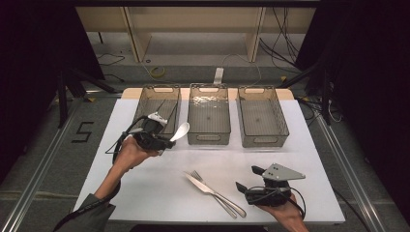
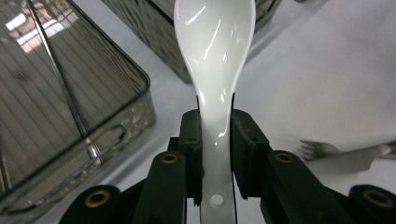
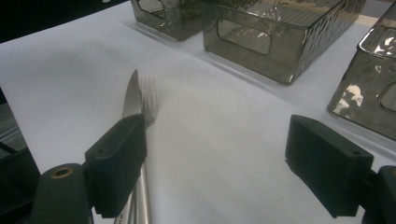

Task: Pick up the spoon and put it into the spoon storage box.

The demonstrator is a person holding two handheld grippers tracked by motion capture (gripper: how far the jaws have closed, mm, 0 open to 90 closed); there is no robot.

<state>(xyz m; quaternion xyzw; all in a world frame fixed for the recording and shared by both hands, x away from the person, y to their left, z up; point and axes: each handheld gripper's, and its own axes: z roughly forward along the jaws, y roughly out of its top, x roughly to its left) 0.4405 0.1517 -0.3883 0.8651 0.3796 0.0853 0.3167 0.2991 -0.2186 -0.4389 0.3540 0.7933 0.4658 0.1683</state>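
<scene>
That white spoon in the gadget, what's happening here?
A person is working with a hand-held gripper in each hand. The left gripper has its jaws clamped on the white spoon, held above the table near the left bin and middle bin. The right gripper rests open beside a knife and fork lying on the white table.

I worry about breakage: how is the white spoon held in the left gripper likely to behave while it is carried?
The white spoon looks glossy, so it may slip between the left gripper pads. It appears stiff and ceramic-like, probably chipping if dropped. Gripped at its handle with the bowl sticking out, it could pivot downward.
</scene>
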